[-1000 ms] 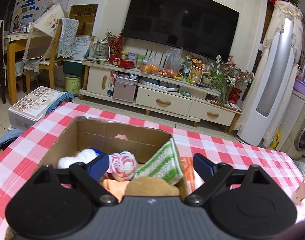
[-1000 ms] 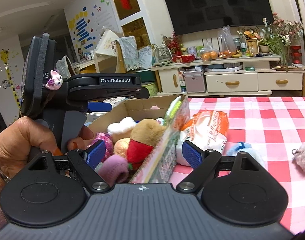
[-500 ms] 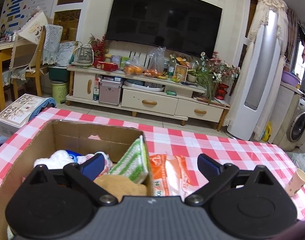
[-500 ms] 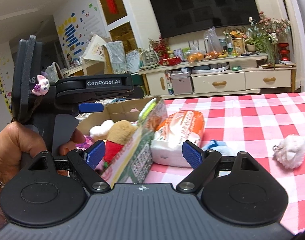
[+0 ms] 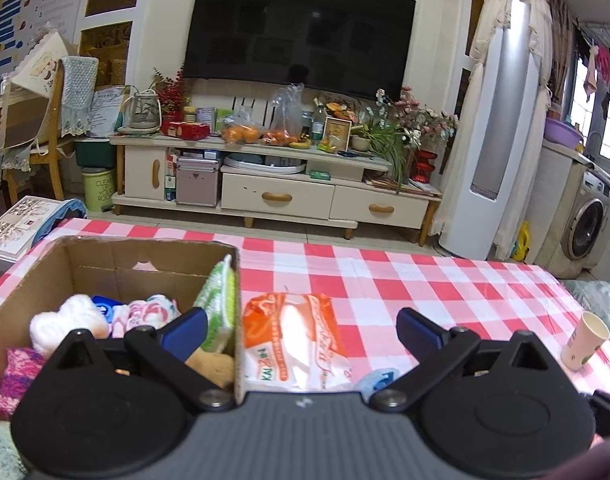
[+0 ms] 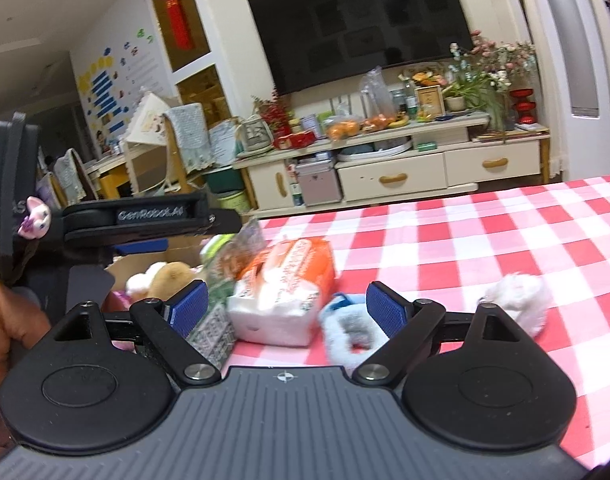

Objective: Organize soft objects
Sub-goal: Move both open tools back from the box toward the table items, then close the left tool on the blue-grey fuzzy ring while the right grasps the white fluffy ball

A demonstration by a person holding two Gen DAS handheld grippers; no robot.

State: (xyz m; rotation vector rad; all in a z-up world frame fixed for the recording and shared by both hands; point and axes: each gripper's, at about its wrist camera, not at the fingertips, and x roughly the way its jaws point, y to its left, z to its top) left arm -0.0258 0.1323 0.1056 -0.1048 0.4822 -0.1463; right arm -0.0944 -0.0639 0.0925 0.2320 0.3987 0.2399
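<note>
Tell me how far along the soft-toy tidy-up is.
Mostly done: the brown cardboard box already holds several plush items. Nothing is in hand; both claws are open. Left on the table: orange-and-white tissue pack, pale blue fuzzy ring, white fluffy pompom.

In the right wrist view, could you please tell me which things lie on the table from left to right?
Cardboard box of soft toys → orange and white tissue pack → pale blue fluffy ring → white pompom.
</note>
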